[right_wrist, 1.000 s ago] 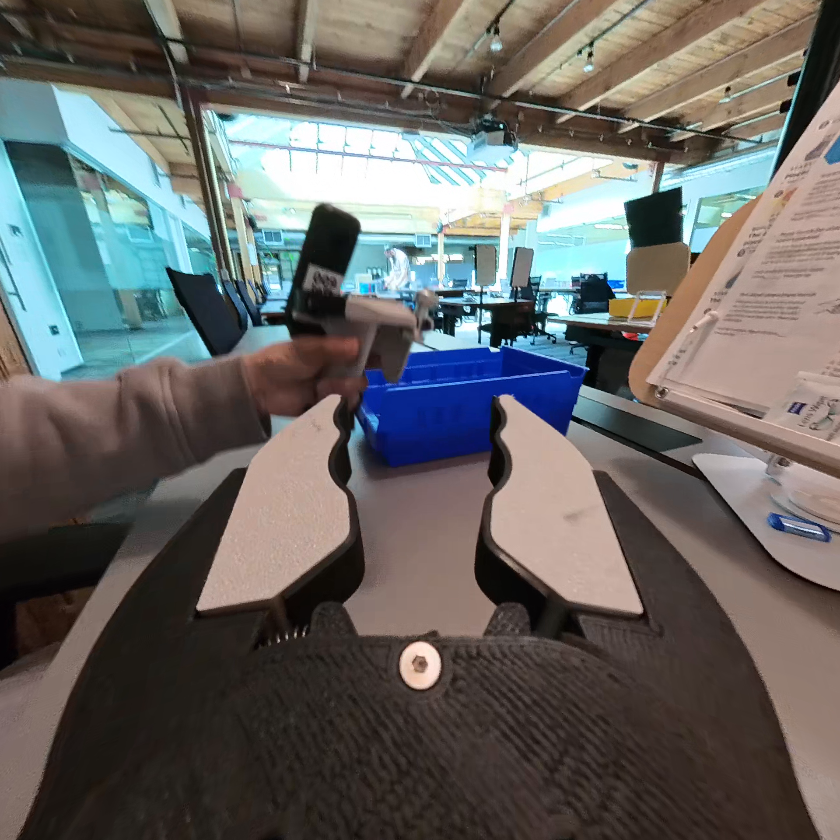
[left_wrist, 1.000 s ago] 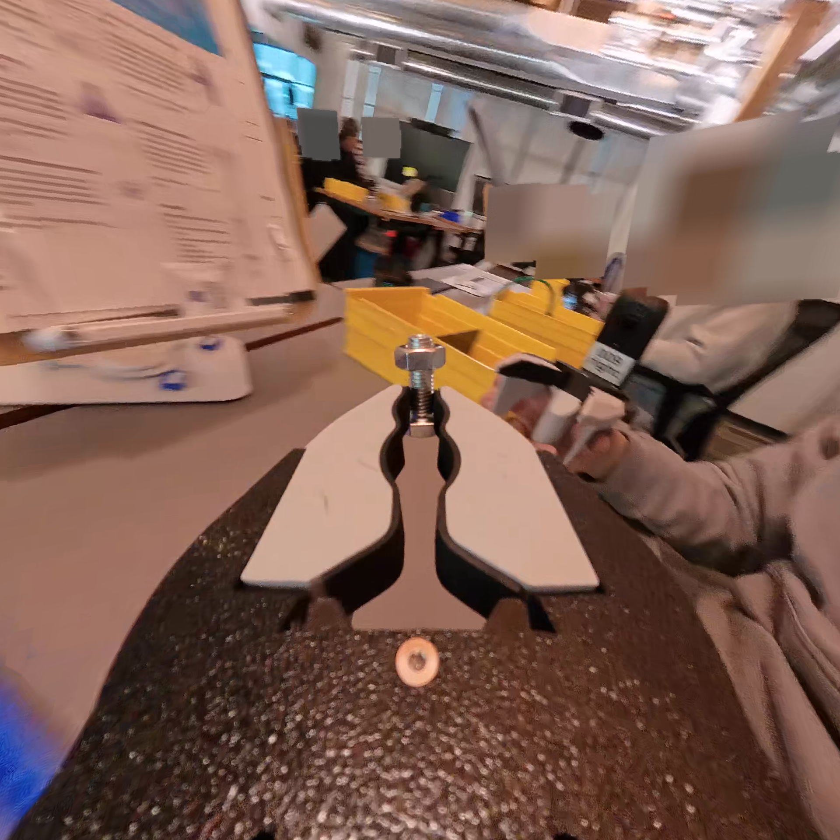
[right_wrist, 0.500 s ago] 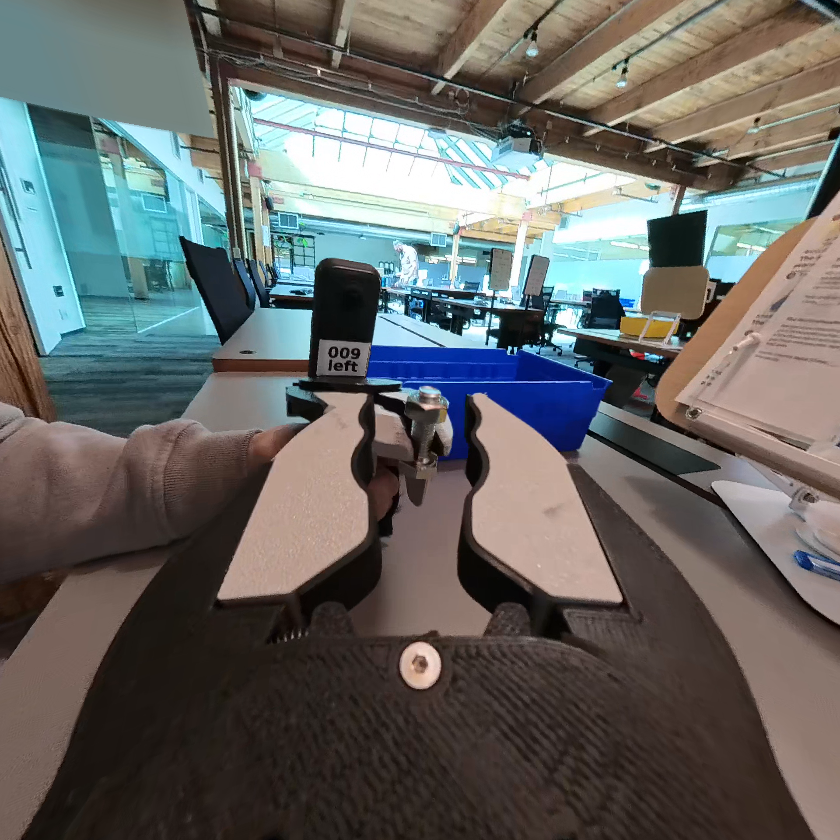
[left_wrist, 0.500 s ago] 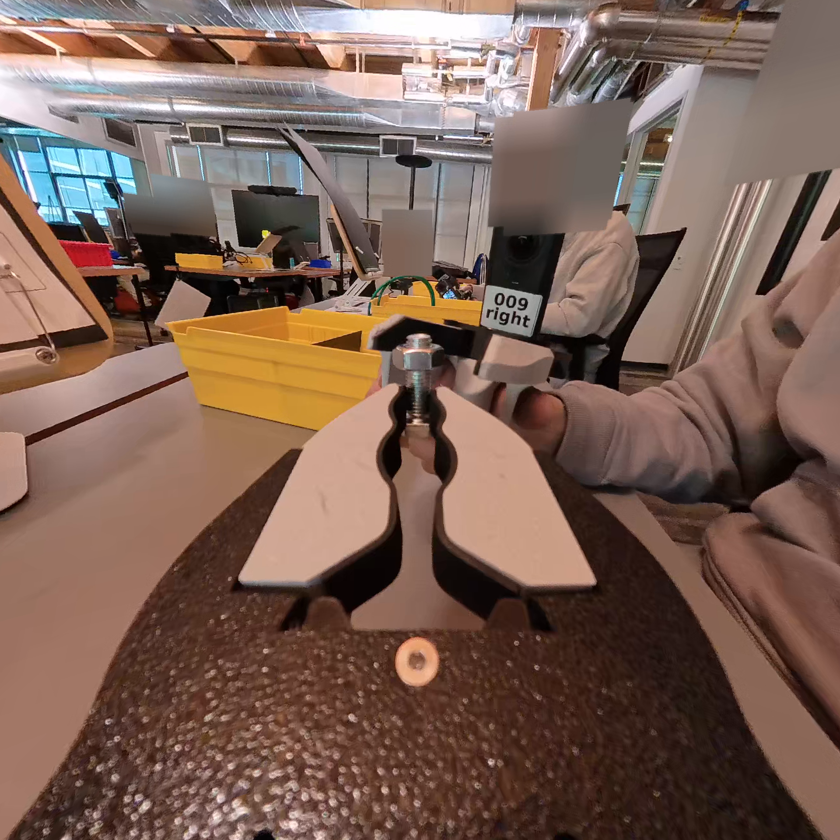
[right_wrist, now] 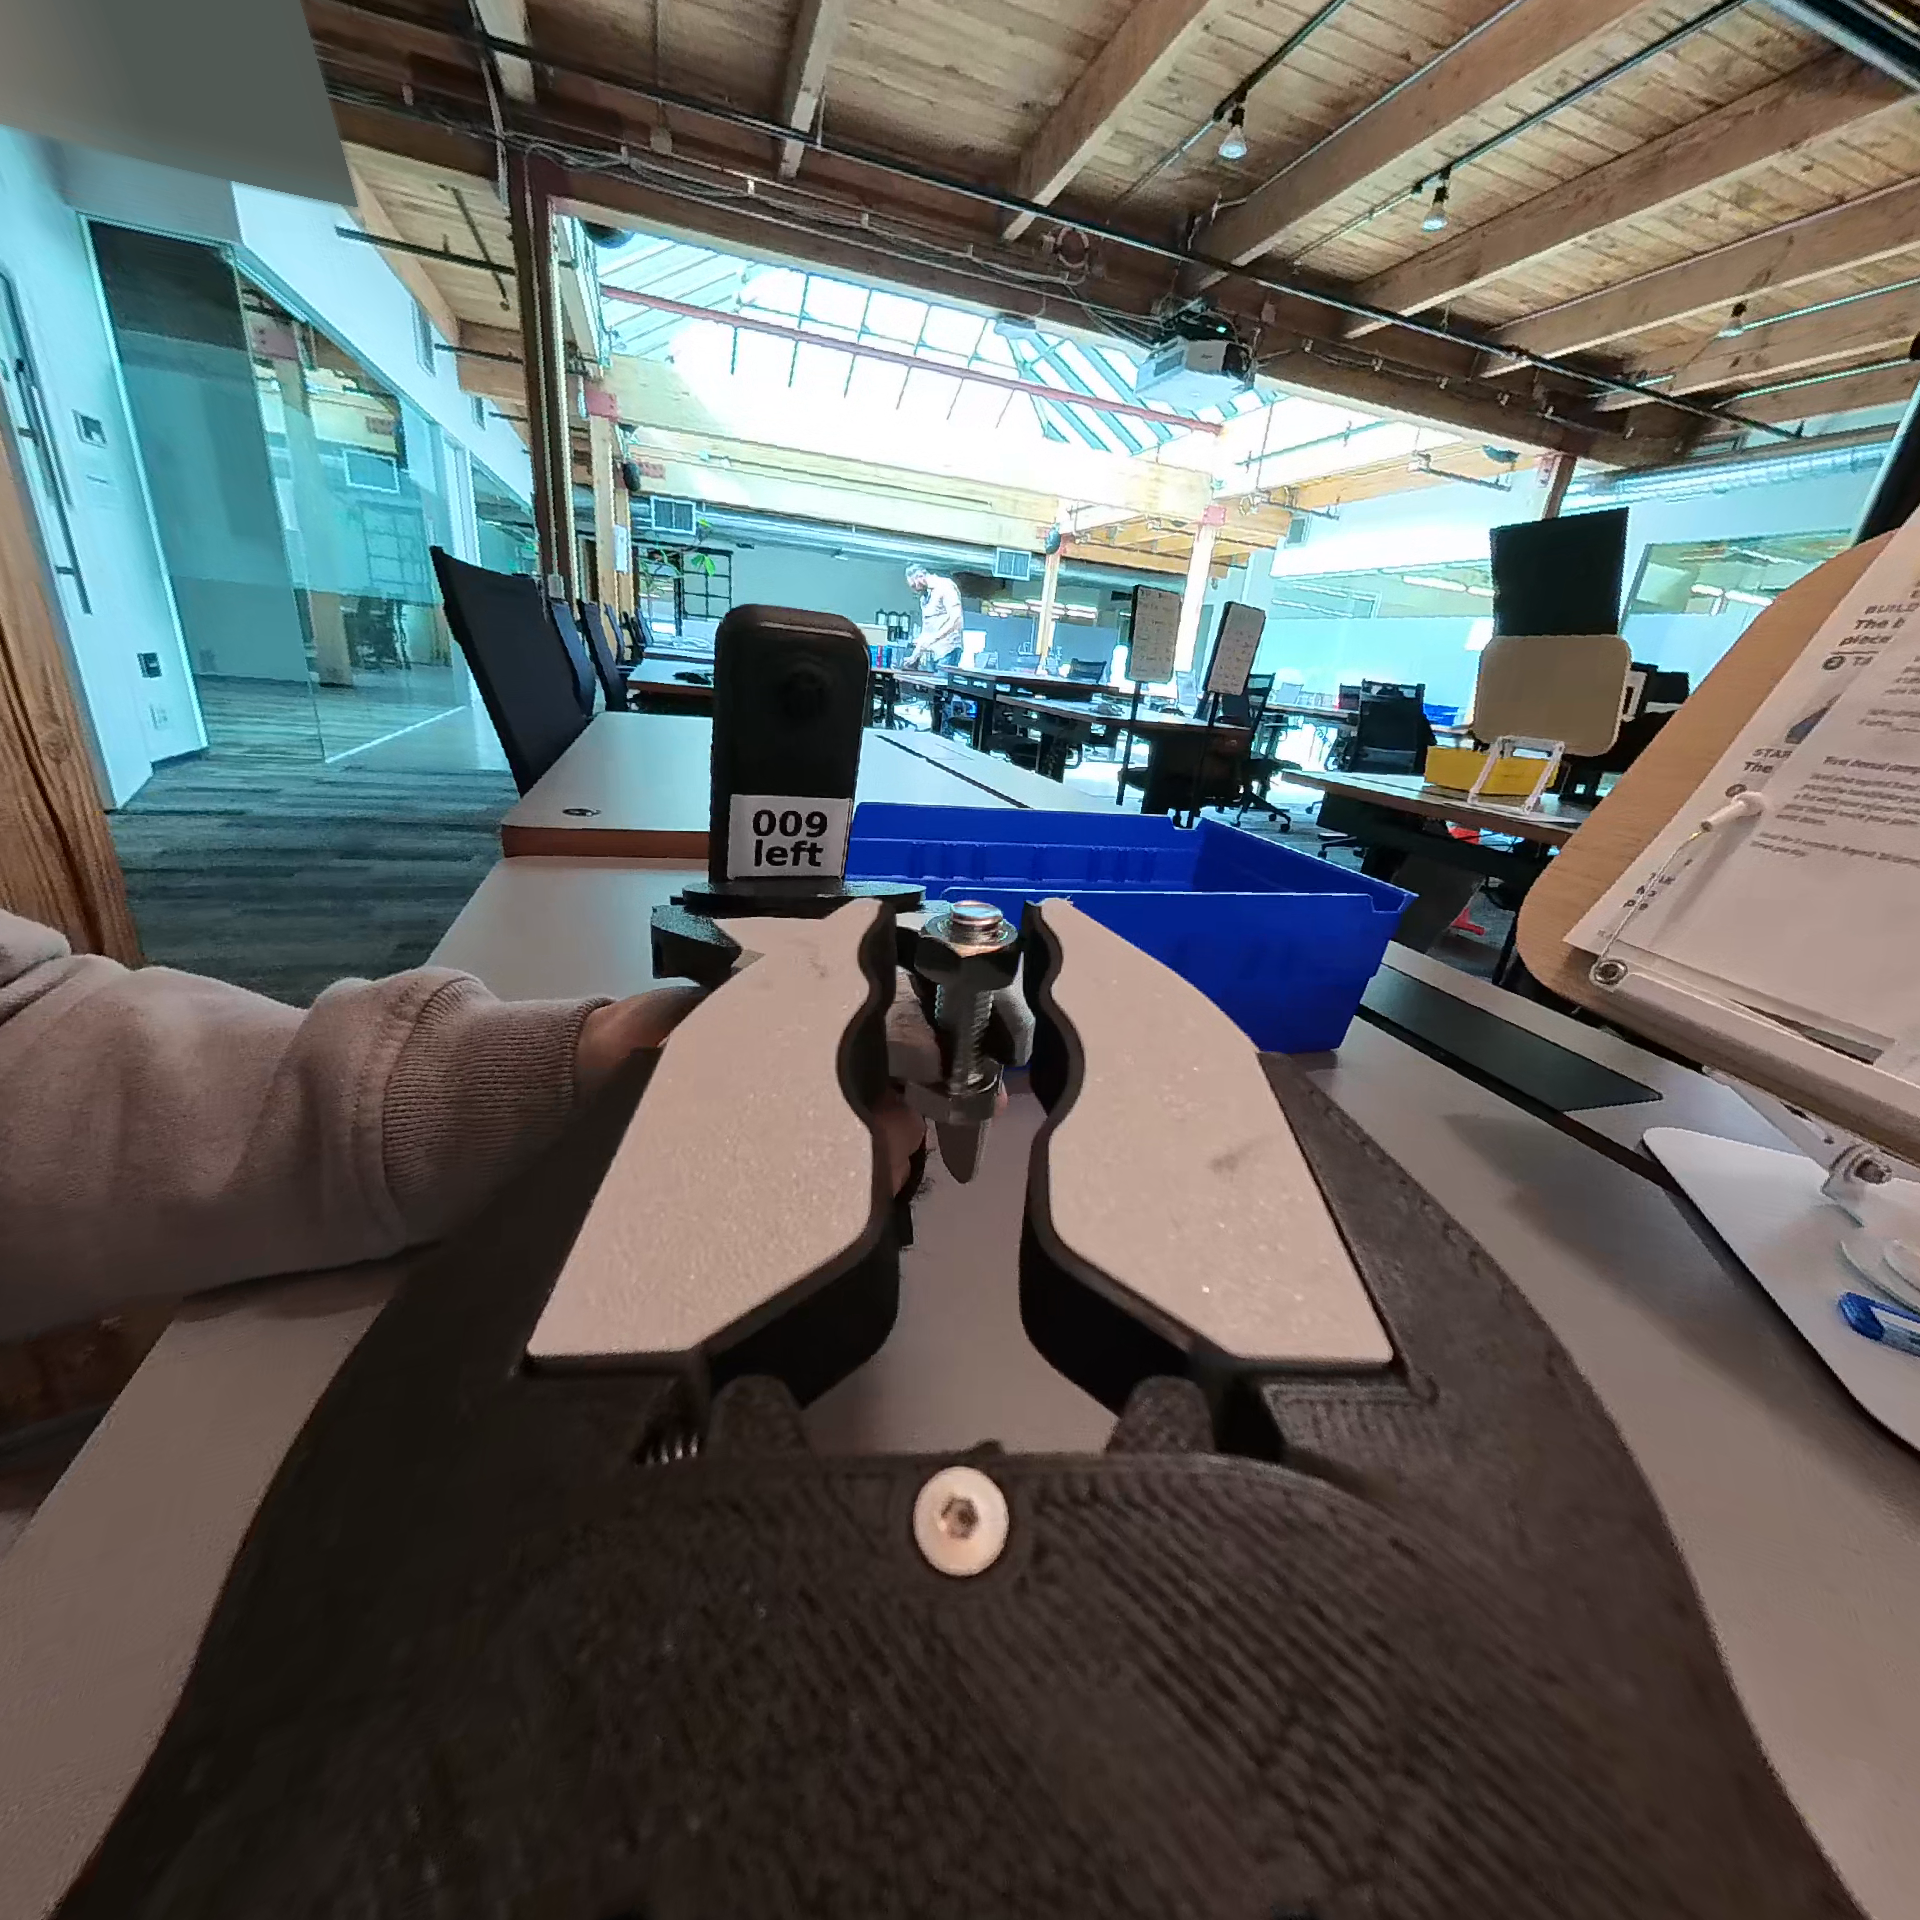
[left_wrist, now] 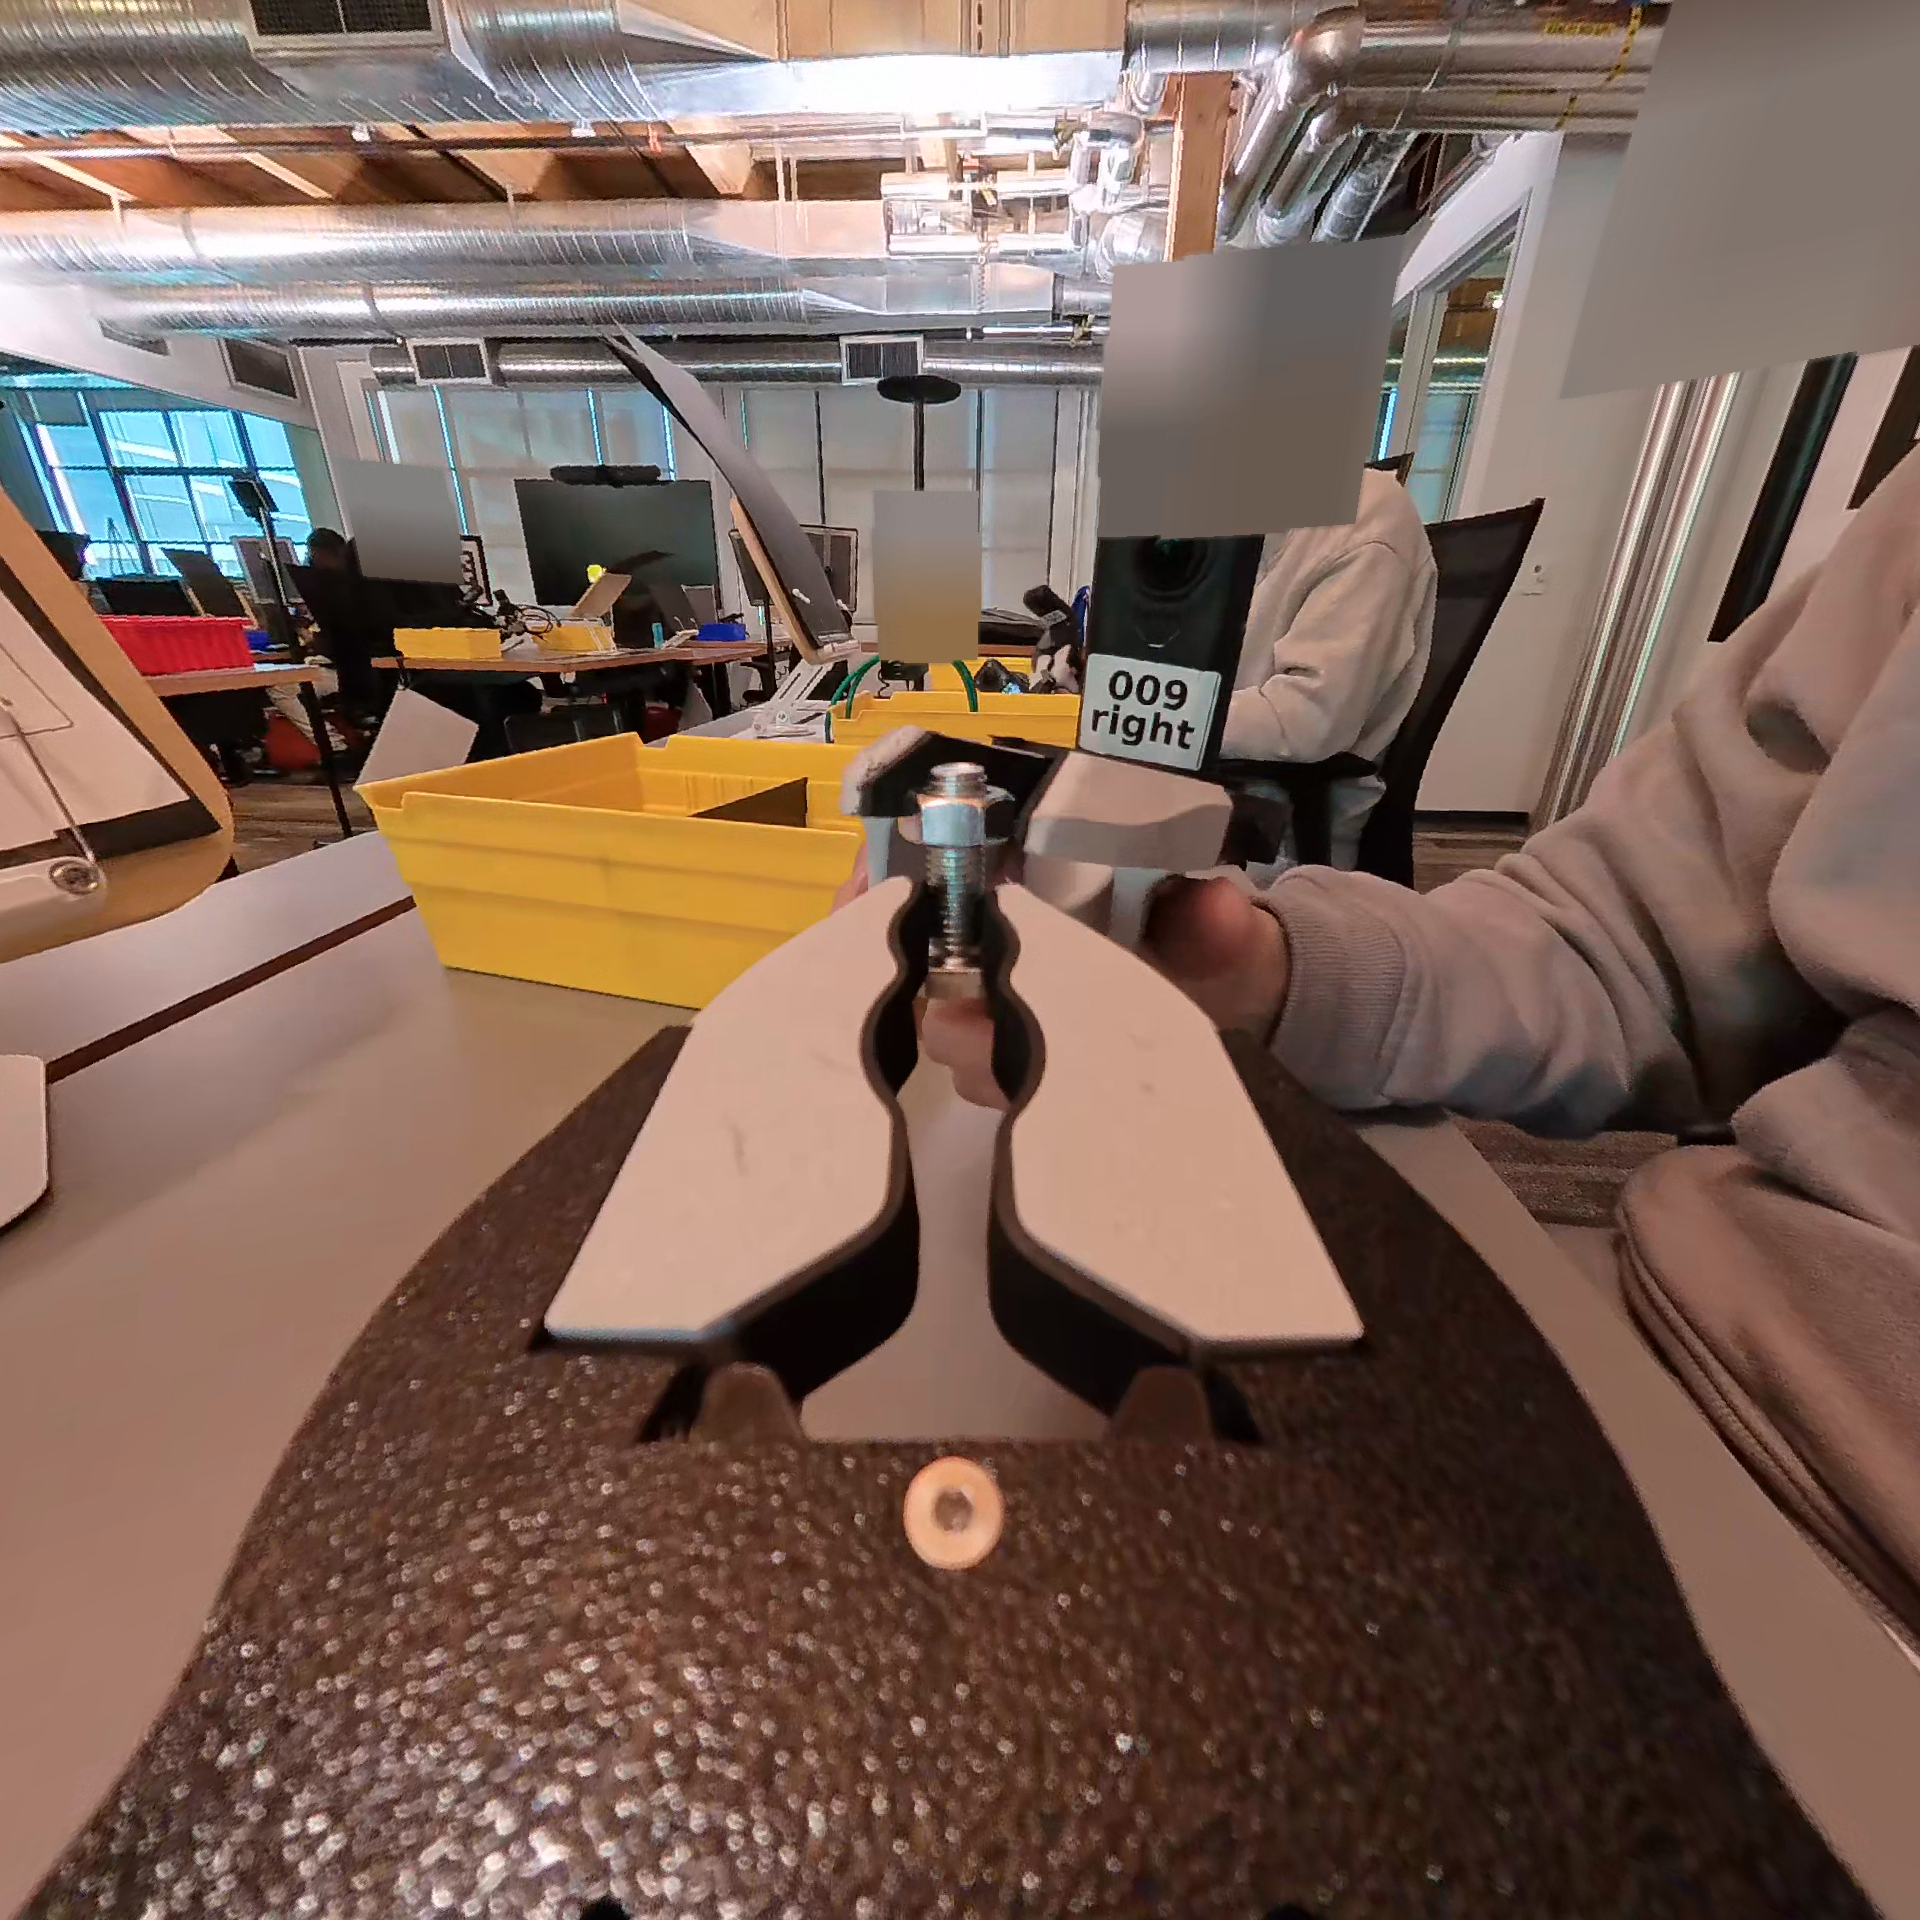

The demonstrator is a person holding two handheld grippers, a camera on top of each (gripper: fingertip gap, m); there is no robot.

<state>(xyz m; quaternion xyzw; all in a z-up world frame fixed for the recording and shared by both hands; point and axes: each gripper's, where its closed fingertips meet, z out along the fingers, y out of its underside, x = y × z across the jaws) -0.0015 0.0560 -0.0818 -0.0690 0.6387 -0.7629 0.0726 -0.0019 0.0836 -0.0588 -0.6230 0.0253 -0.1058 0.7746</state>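
Note:
My left gripper (left_wrist: 956,925) is shut on a silver bolt (left_wrist: 958,904) and holds it upright above the table, head down. A silver hex nut (left_wrist: 961,821) sits on the thread near the top end. My right gripper (right_wrist: 956,935) faces the left one, and its two fingertips stand on either side of the nut (right_wrist: 961,971). A thin gap still shows between pads and nut, so the right gripper counts as open. The right gripper also shows in the left wrist view (left_wrist: 966,774), level with the nut. The left gripper's fingers (right_wrist: 961,1117) show below the thread in the right wrist view.
A yellow bin (left_wrist: 623,883) stands on the grey table behind the bolt. A blue bin (right_wrist: 1195,935) stands behind the grippers in the right wrist view. A wooden document stand (right_wrist: 1766,831) with papers rises at the right. A sleeved arm (left_wrist: 1558,987) holds the right gripper.
The two grippers have come together. My right gripper's jaws have narrowed from wide open to close around the nut. My left gripper has kept its hold on the bolt and swung away from the document stand.

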